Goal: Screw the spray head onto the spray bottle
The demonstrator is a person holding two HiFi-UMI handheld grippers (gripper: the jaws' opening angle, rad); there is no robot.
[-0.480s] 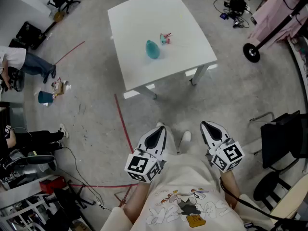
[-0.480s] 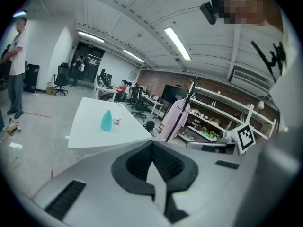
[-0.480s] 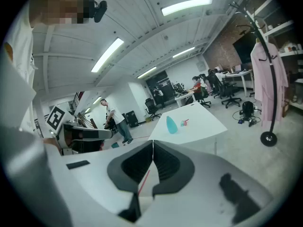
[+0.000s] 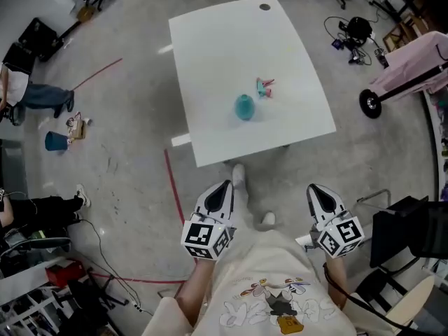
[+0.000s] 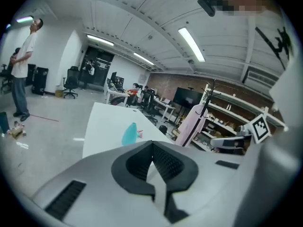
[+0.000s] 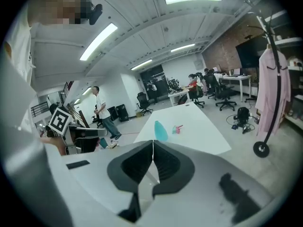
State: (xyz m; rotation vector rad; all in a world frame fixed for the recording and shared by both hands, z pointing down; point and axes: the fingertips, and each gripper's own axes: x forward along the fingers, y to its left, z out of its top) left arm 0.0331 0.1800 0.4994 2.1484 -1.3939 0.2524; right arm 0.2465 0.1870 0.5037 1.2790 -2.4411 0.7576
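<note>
A teal spray bottle (image 4: 244, 107) stands on the white table (image 4: 210, 47), with the pink and teal spray head (image 4: 263, 87) lying just beyond it to the right. Both also show in the left gripper view, bottle (image 5: 129, 134) and spray head (image 5: 140, 134), and in the right gripper view, bottle (image 6: 160, 130) and spray head (image 6: 177, 129). My left gripper (image 4: 221, 188) and right gripper (image 4: 317, 191) are held close to my body, well short of the table. Each is shut with nothing between its jaws.
A person (image 4: 31, 93) stands at the far left near a blue bucket (image 4: 54, 141). Red tape (image 4: 176, 180) runs along the floor by the table's near corner. A pink cart (image 4: 406, 75) stands at right, with office chairs and cables around the room's edges.
I have stepped closer to the table: it and the bottle sit lower and nearer in the head view. Both grippers stay shut at my waist.
</note>
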